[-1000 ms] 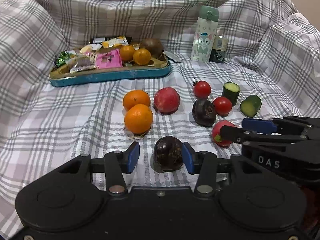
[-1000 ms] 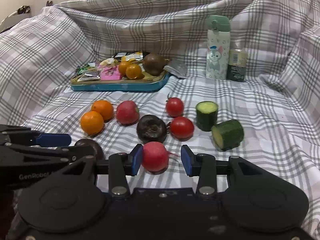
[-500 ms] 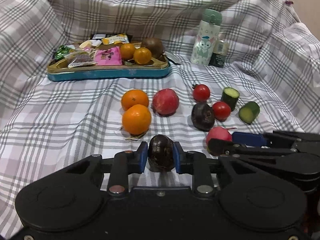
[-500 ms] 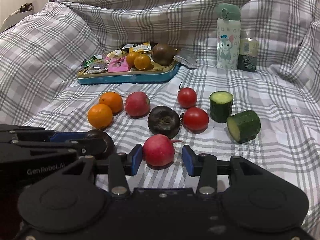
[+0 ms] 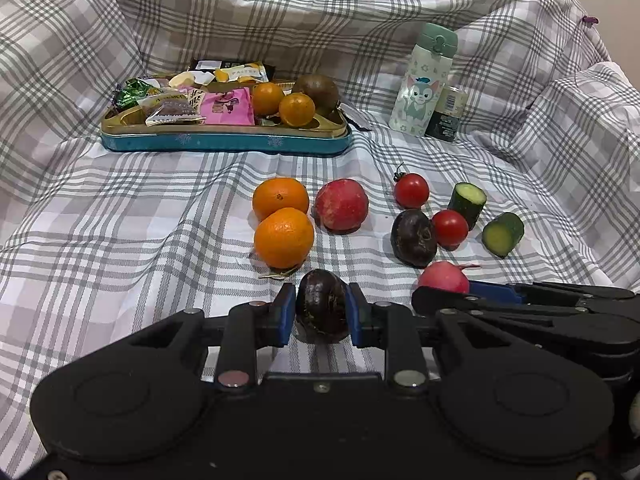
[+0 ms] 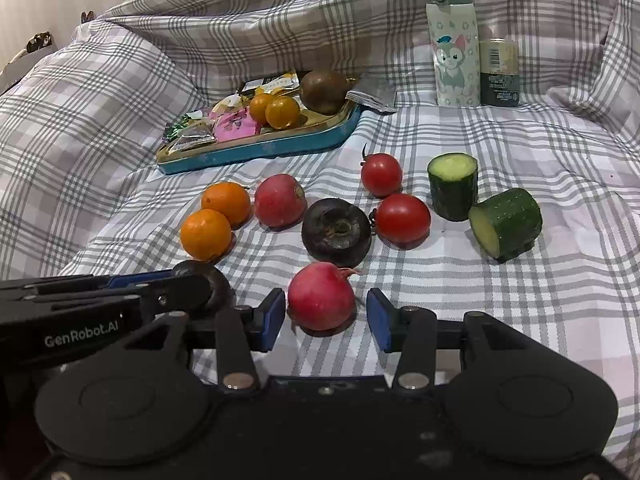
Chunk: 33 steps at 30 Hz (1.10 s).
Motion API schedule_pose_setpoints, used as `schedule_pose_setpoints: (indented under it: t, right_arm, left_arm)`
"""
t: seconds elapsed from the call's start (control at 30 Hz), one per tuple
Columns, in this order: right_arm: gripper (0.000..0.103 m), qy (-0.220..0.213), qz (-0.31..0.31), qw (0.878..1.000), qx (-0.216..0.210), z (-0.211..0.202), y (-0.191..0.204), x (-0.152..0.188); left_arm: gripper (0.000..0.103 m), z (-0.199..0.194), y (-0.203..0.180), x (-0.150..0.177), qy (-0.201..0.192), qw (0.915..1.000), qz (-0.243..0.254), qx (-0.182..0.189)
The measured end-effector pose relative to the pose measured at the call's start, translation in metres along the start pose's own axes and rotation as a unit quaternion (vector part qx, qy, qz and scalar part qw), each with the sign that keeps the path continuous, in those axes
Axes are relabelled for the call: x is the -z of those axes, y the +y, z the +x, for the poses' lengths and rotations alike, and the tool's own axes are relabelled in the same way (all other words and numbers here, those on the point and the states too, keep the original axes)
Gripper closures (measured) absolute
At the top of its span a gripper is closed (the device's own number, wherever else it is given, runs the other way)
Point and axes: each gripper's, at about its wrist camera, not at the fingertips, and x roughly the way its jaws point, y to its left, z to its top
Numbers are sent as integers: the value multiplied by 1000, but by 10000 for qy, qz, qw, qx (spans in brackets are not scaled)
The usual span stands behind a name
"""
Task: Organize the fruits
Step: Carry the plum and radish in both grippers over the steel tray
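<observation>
On the checked cloth my left gripper [image 5: 322, 314] is shut on a dark purple round fruit [image 5: 322, 304], both blue pads pressing its sides. My right gripper [image 6: 326, 314] straddles a red radish [image 6: 320, 296]. Its jaws are closing, but a gap still shows by the right pad. In the right wrist view the left gripper [image 6: 192, 292] comes in from the left with the dark fruit [image 6: 218, 284]. Beyond lie two oranges [image 5: 282, 236], a reddish round fruit [image 5: 341, 205], a second dark fruit [image 5: 413, 237], two tomatoes [image 5: 450, 227] and two cucumber pieces [image 5: 502, 234].
A blue and gold tray [image 5: 224, 142] at the back left holds snack packets, two small oranges and a brown fruit. A pale green bottle [image 5: 422, 80] and a small can [image 5: 446, 114] stand at the back right. Raised folds of cloth ring the flat area.
The left jaws went from wide open around the dark fruit to pressed on it. The right pads, snug by the radish a second ago, now show a gap; that view has tilted a little.
</observation>
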Motion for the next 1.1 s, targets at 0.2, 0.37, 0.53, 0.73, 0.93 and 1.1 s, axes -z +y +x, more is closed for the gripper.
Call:
schedule_pose_setpoints:
  t: [0.2,0.37,0.53,0.73,0.93,1.1]
  right_arm:
    - [65,-24,-104,9999,-58,-4,1,1]
    - [65,-83,71,9999,-14,-9,-5,-1]
    - [65,-273,131,9994,143,-16,-8,0]
    - [65,-554,-8,9979,346,-28,-8,3]
    - [65,-770,58,9962,403,-53,-10,6]
    - [65,-741,272,9957,481,-75,-14,20]
  left_arm:
    - [60,2,-2,0,37,10000,58,-43]
    - [65,3,-1,0,4,10000,35,21]
    - [69,0,-3,1,-110,9999,105,56]
    - [76,-13,1,1,-350,9994,1,52]
    - [77,-33,5,1,-305,9994,-168,10]
    - [77,-59,7,6,-238,9988,-401,165]
